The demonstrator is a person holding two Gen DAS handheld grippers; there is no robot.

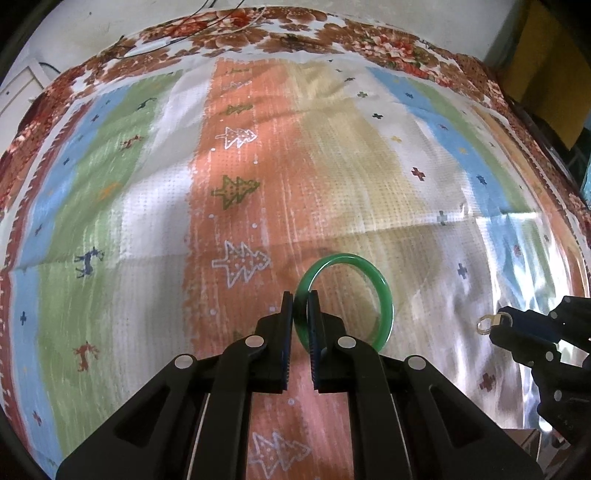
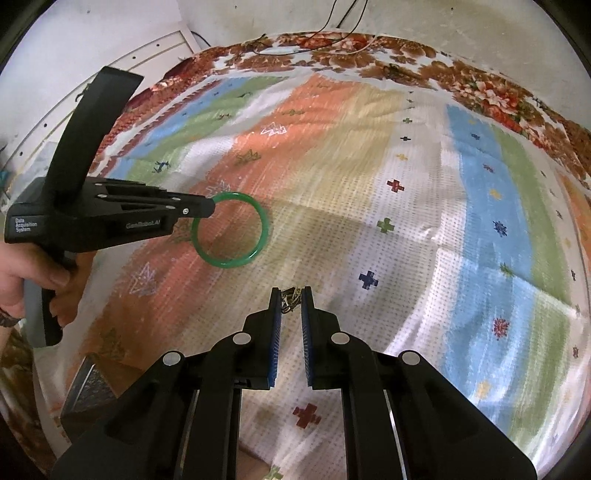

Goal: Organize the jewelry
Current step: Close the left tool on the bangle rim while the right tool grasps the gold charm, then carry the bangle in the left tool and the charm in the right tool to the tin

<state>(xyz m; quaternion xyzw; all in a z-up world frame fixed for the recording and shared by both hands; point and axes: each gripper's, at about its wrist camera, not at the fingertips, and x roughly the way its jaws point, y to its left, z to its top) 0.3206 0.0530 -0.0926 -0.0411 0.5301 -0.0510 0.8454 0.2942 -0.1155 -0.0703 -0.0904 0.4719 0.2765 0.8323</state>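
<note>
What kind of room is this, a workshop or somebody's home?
Probably a home: a bed or table draped in a floral cloth under a striped patterned mat, beside a plain wall with loose wires.

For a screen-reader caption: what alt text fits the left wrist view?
The left gripper is shut on a green bangle, above a striped patterned cloth. At right, the right gripper is shut on a small metal jewelry piece.

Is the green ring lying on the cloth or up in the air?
Up in the air. The left tongs pinch the green ring by its rim, and it hangs above the cloth.
</note>
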